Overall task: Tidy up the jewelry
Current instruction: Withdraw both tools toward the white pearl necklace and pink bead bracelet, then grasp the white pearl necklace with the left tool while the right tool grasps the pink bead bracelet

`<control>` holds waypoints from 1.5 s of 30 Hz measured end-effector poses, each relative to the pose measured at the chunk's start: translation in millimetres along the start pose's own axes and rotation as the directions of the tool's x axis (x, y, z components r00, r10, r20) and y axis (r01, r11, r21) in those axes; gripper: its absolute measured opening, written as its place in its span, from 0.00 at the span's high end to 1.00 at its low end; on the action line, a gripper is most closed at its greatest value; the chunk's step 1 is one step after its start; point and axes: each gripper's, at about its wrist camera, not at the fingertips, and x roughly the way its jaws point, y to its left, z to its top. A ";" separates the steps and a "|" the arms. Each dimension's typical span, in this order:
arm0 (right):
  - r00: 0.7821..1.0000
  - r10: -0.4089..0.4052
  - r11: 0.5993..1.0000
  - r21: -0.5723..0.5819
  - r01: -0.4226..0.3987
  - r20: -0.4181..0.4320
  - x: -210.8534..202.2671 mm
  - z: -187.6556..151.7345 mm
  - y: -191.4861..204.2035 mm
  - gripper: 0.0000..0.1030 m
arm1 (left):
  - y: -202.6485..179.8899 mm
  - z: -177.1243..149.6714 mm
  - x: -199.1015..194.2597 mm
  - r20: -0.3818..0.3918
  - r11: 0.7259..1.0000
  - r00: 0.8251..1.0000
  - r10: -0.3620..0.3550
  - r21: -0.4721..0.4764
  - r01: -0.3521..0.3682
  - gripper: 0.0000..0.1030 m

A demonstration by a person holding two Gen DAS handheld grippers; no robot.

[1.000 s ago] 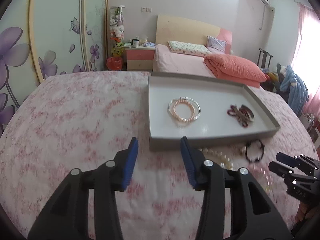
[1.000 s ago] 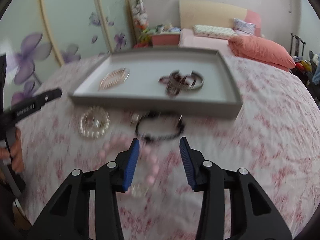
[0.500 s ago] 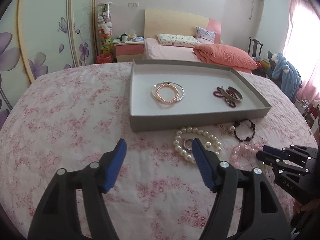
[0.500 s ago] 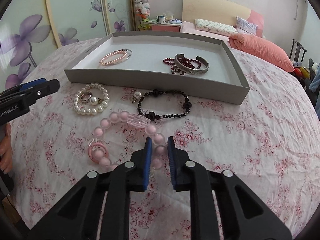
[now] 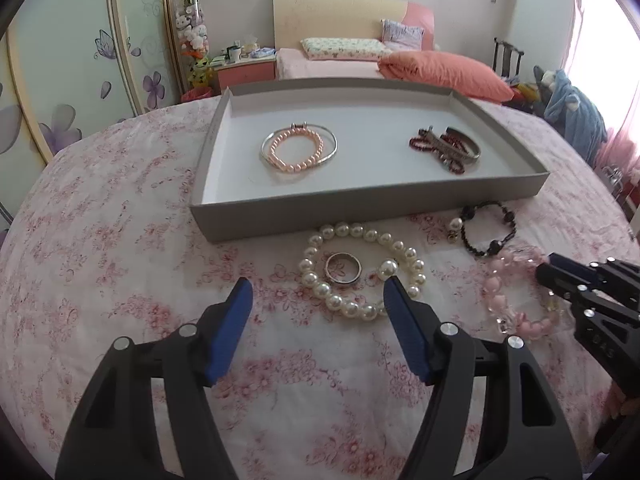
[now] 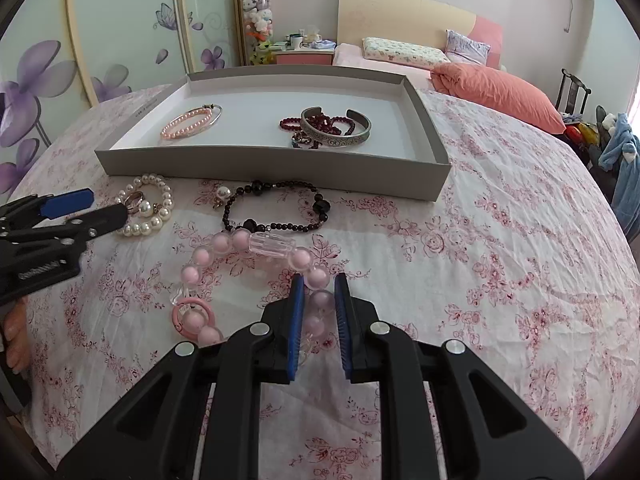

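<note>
Partial white lettering, seemingly "OAS", was seen on the right tool [image 5: 546, 268]'s black body, and further lettering on the left tool [image 5: 316, 292] was too small to be read. The right tool was clamped on the pink bead bracelet [image 6: 248, 264] lying on the flowered tabletop [image 6: 500, 248]. The left tool was held apart, its jaws having just been opening, with the pearl bracelet [image 5: 362, 270] and a ring [image 5: 343, 267] just ahead of it and the grey tray [image 5: 360, 204] beyond.

floral bedspread [image 6: 500, 220] | orange pillow [image 5: 444, 74] on far bed | nightstand [image 6: 304, 57] | plush-toy tube [image 5: 191, 36] | wardrobe doors [image 6: 120, 28]
</note>
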 end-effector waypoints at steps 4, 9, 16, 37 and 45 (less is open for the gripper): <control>1.000 0.007 1.000 0.006 -0.007 -0.001 -0.2 -0.3 -0.4 0.84 | -0.2 1.4 6.6 -0.024 0.999 0.999 0.047 0.018 -0.047 0.35; 1.000 0.006 1.000 0.005 -0.006 -0.001 -0.2 -0.3 -0.4 0.84 | 15.9 -3.6 4.7 -0.029 0.997 0.996 0.079 0.024 -0.079 0.35; 1.000 0.007 1.000 0.006 -0.007 -0.001 -0.1 -0.2 -0.3 0.84 | 43.9 -6.6 -1.1 -0.031 0.995 0.994 0.104 -0.006 -0.104 0.42; 1.000 0.007 1.000 0.001 -0.007 -0.001 0.0 0.1 0.8 0.84 | 26.0 -16.9 -10.4 -0.025 0.998 0.999 0.031 0.058 -0.030 0.65; 1.000 0.010 1.000 0.000 -0.010 -0.002 0.2 0.6 2.5 0.84 | 21.0 -18.3 -10.5 -0.020 0.998 1.000 0.014 0.069 -0.013 0.75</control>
